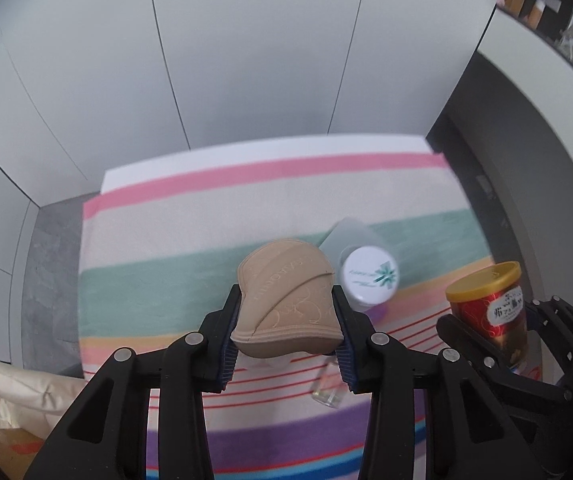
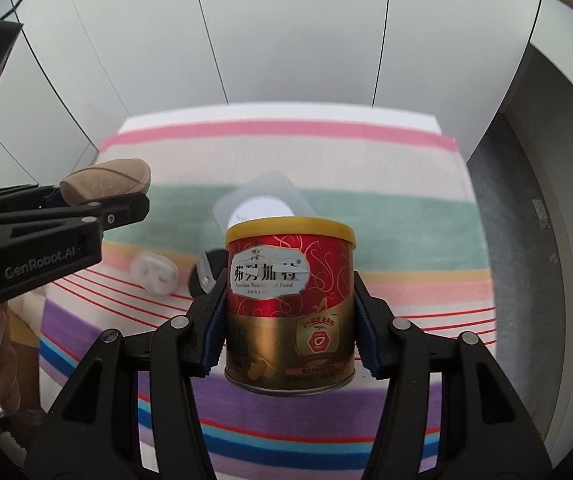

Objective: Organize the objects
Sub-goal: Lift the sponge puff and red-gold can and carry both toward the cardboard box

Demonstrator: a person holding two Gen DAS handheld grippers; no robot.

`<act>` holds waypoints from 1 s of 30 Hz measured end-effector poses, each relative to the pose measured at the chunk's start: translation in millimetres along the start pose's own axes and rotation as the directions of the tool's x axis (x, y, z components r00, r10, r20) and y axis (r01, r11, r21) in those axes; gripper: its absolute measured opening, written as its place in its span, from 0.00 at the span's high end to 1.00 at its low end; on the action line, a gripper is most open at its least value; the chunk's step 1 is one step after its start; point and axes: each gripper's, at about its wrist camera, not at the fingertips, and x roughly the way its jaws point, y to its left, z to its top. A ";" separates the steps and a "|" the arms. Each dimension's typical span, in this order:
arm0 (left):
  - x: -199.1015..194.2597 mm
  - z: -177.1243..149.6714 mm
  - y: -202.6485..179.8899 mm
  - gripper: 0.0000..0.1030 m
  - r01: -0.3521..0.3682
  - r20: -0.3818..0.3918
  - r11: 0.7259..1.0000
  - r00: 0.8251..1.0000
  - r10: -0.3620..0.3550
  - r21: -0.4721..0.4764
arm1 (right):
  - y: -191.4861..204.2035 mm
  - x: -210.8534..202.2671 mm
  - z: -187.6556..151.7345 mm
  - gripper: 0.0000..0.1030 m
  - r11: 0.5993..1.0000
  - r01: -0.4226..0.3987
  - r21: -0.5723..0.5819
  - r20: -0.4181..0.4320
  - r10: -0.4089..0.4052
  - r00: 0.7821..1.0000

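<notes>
Clamped between the left gripper pads: tan pouch, long axis pointing away, lifted off the striped cloth. Pinched upright in the right gripper: red can, right of the pouch, likewise above the cloth.

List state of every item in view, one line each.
left tool: shut on beige pouch
beige pouch: held off the cloth
right tool: shut on red can
red can: upright, yellow lid on, held
white-lidded jar: lid on
small glass bottle: lying on striped cloth
</notes>
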 end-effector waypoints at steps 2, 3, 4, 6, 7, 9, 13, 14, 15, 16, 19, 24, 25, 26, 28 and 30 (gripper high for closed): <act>-20.7 0.9 -0.8 0.60 -0.011 0.019 1.000 1.000 0.011 0.002 | 3.0 -16.7 8.1 0.46 1.000 0.005 -0.001 0.023 -0.005 1.000; -30.3 2.4 -2.9 0.60 -0.017 0.032 1.000 0.999 0.016 0.002 | 5.5 -25.8 11.9 0.46 1.000 0.005 -0.003 0.036 -0.005 0.999; -40.3 2.8 -3.9 0.60 -0.029 0.040 1.000 0.999 0.028 0.004 | 7.1 -33.5 14.3 0.46 1.000 0.005 -0.004 0.046 -0.005 0.999; -58.4 3.6 -6.2 0.60 -0.044 0.054 0.999 0.998 0.044 0.004 | 10.9 -53.0 20.2 0.46 1.000 0.009 -0.005 0.070 -0.009 0.997; -70.9 3.4 -6.5 0.60 -0.046 0.066 0.999 0.997 0.046 0.001 | 11.9 -60.8 22.1 0.46 1.000 0.010 -0.006 0.079 -0.010 0.997; -90.9 1.9 -6.0 0.60 -0.047 0.083 0.999 0.995 0.048 -0.007 | 15.4 -84.9 26.7 0.46 1.000 0.008 -0.009 0.110 -0.007 0.994; -138.4 -2.8 -7.4 0.60 -0.040 0.137 0.999 0.990 0.042 -0.015 | 23.2 -126.1 31.0 0.46 1.000 0.007 -0.021 0.159 -0.004 0.987; -147.6 -4.3 -8.3 0.60 -0.046 0.149 0.999 0.988 0.048 -0.012 | 24.9 -134.3 31.4 0.46 1.000 0.008 -0.024 0.168 -0.004 0.986; -158.5 -6.0 -10.0 0.60 -0.055 0.162 0.998 0.985 0.055 -0.007 | 27.3 -145.3 31.5 0.46 1.000 0.010 -0.029 0.181 -0.004 0.983; -168.9 -8.7 -11.7 0.60 -0.062 0.174 0.998 0.983 0.062 -0.003 | 28.9 -152.7 31.4 0.46 0.999 0.011 -0.033 0.189 -0.004 0.982; -191.3 -17.4 -15.6 0.60 -0.074 0.201 0.997 0.977 0.072 0.006 | 31.9 -172.3 29.0 0.46 0.999 0.013 -0.039 0.214 -0.004 0.977; -214.3 -31.3 -19.5 0.60 -0.080 0.209 0.997 0.975 0.078 0.003 | 32.7 -197.4 22.0 0.46 0.999 0.011 -0.039 0.232 -0.002 0.973; -219.7 -34.5 -18.4 0.60 -0.079 0.206 0.997 0.975 0.078 -0.006 | 33.8 -198.9 19.5 0.46 0.999 0.013 -0.039 0.234 -0.003 0.972; -223.9 -37.5 -16.8 0.60 -0.073 0.204 0.997 0.976 0.075 -0.015 | 33.4 -201.5 18.4 0.46 0.999 0.012 -0.039 0.235 -0.003 0.972; -232.7 -46.3 -13.6 0.60 -0.065 0.196 0.997 0.978 0.070 -0.035 | 31.4 -209.1 14.7 0.46 0.999 0.011 -0.037 0.237 -0.001 0.972; -239.9 -59.3 -9.3 0.60 -0.071 0.189 0.996 0.979 0.082 -0.062 | 26.0 -217.2 9.8 0.46 0.999 0.010 -0.037 0.240 -0.001 0.971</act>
